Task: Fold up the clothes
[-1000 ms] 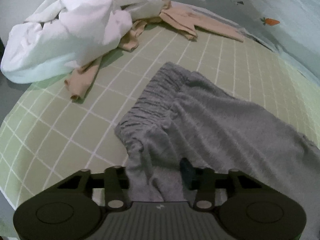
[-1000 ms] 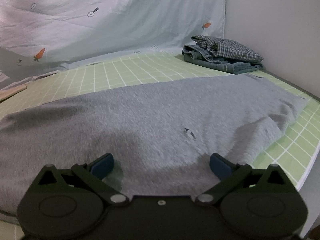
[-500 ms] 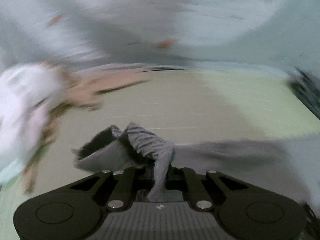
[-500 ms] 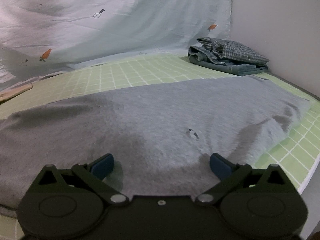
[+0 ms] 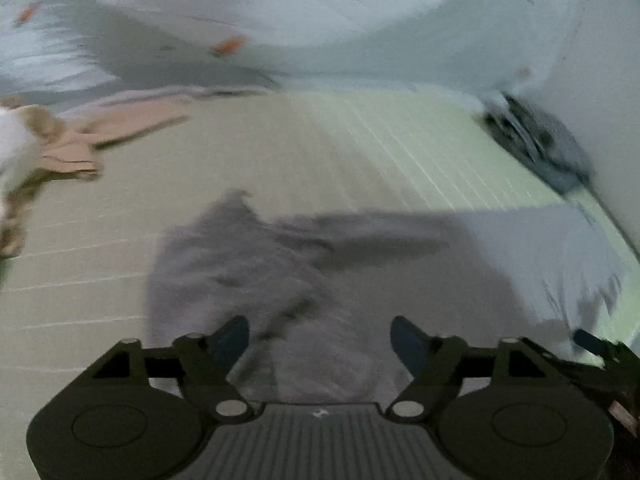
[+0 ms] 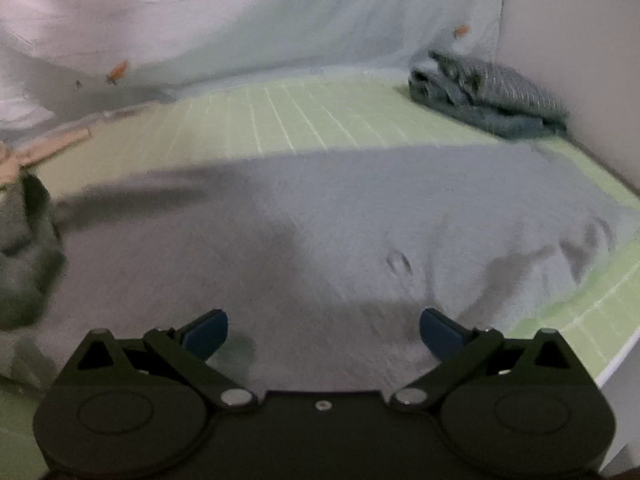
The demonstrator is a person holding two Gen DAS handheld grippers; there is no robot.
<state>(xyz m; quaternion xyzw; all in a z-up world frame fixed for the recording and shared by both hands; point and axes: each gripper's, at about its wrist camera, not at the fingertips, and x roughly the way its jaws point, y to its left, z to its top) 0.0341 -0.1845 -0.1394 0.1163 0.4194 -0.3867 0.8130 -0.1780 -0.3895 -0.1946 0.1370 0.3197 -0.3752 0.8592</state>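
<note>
A grey garment [image 5: 248,280] [image 6: 360,224] lies spread across the green checked bed [image 5: 380,152] [image 6: 304,120]. In the left wrist view its bunched end sits just ahead of my left gripper [image 5: 320,338], whose jaws are opening with nothing pressed between the pads; the cloth lies below them. My right gripper [image 6: 323,330] hovers open over the middle of the same garment, holding nothing. The folded-over end shows as a dark hump [image 6: 24,248] at the left edge of the right wrist view. Both views are blurred.
A folded stack of checked and denim clothes [image 6: 488,96] [image 5: 540,148] sits at the far right corner by the wall. Beige clothes [image 5: 104,136] and a white garment [image 5: 8,148] lie at the far left. A pale printed sheet [image 6: 240,20] hangs behind. The bed edge [image 6: 616,360] is at the right.
My left gripper closed on the grey garment's waistband, carried it over towards the right, then opened and dropped it. The right gripper stayed open and nearly still.
</note>
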